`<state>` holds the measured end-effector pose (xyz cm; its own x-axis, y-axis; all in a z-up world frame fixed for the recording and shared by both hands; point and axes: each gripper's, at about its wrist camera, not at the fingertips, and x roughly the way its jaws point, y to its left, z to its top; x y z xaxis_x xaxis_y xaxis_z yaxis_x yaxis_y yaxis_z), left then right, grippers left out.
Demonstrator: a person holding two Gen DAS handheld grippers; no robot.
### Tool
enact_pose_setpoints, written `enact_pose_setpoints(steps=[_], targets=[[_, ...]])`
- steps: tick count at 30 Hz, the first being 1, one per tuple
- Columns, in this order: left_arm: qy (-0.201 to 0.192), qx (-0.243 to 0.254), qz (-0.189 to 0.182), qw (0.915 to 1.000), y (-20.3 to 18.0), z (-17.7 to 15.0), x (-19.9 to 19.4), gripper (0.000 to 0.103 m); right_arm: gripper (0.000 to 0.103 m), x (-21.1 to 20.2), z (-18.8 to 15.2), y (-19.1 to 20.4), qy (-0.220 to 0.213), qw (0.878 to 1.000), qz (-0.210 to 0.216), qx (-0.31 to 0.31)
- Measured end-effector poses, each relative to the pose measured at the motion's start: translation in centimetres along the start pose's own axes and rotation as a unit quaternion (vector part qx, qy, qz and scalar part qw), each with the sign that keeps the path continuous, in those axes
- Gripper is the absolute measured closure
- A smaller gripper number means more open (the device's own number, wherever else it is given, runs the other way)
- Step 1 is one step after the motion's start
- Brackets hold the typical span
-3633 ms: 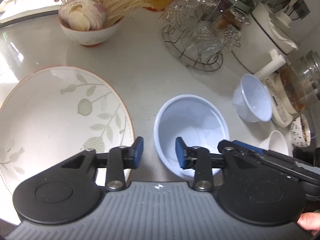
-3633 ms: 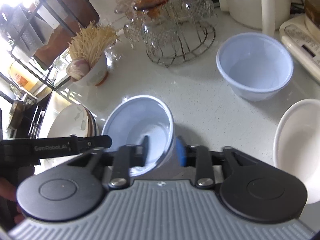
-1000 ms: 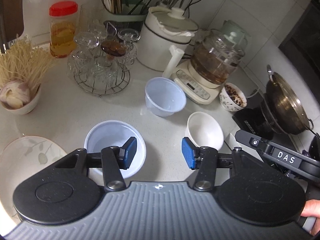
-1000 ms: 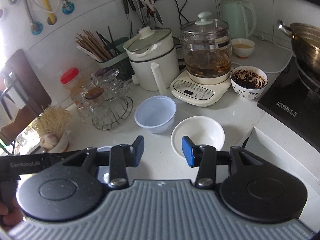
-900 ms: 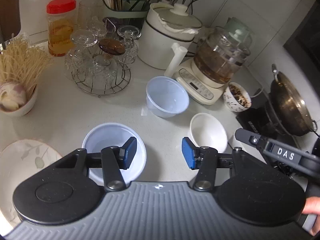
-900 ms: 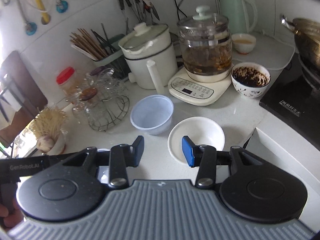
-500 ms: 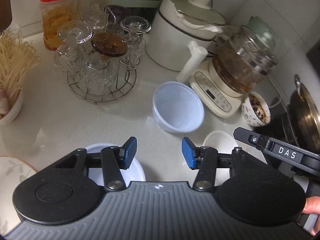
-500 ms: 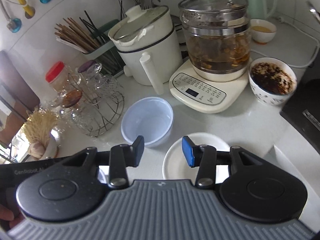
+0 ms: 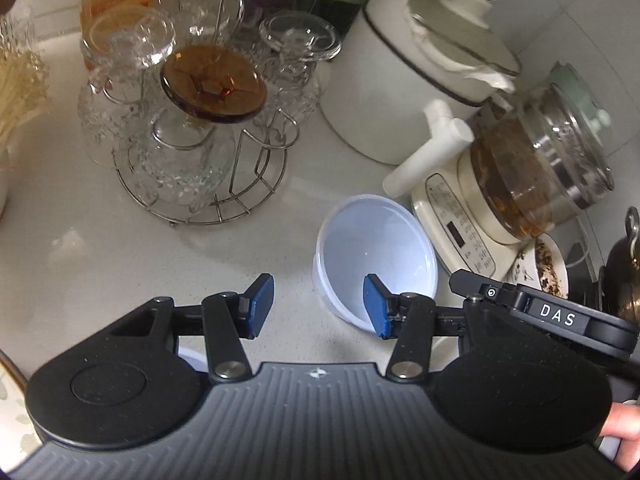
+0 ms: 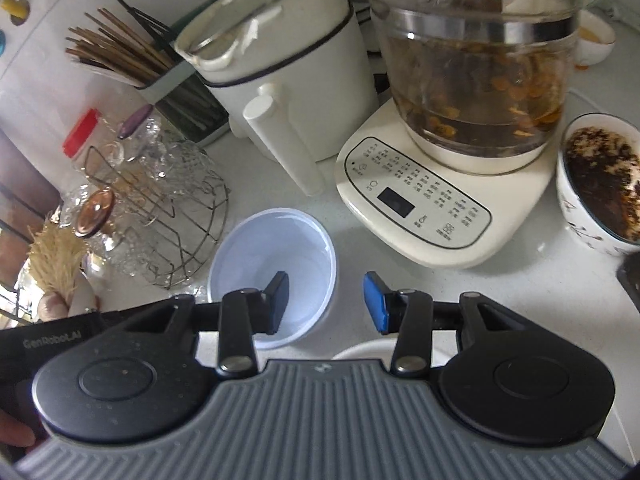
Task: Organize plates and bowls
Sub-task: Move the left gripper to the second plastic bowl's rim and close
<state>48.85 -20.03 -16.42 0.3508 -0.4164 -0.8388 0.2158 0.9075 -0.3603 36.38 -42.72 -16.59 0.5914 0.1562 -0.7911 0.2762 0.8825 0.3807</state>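
Two hand-held grippers above a kitchen counter, both angled down toward the pale blue plastic bowl, which sits upright on the white countertop between the wire rack of glassware and the kettle base with its control panel. The left gripper stands partly open and empty, its right pad in front of the bowl's near rim; the right gripper is likewise partly open and holds nothing, its left finger overlapping the bowl's interior (whether either pad touches the rim cannot be told). The paired approach suggests this bowl is the next to be gathered. Partly hidden: a white bowl, only a sliver of rim above the right gripper's body; a second bluish rim under the left gripper; and a leaf-patterned plate, cut off at the left edge. A patterned bowl of dark contents stands beside the kettle base.
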Motion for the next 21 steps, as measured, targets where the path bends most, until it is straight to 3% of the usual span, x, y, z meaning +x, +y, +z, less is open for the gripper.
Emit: enact_pose_setpoints(steps=[8, 12, 17, 21], targets=[[0.028, -0.01, 0.001, 0.9996, 0.0, 1.2, 2.9, 0.051, 0.06, 2.7, 1.1, -0.7, 0.034, 0.999, 0.008, -0.001], [0.037, -0.01, 0.008, 0.9992, -0.2, 1.7, 3.9, 0.063, 0.069, 3.6, 1.6, -1.1, 0.05, 0.999, 0.007, 0.0], [0.048, 0.0, 0.013, 0.9988, -0.6, 2.3, 4.9, 0.07, 0.074, 4.4, 1.8, -1.6, 0.06, 0.998, 0.01, 0.008], [0.062, -0.015, 0.009, 0.998, 0.0, 2.2, 5.7, 0.074, 0.083, 4.9, 1.7, -1.9, 0.066, 0.997, 0.021, 0.019]])
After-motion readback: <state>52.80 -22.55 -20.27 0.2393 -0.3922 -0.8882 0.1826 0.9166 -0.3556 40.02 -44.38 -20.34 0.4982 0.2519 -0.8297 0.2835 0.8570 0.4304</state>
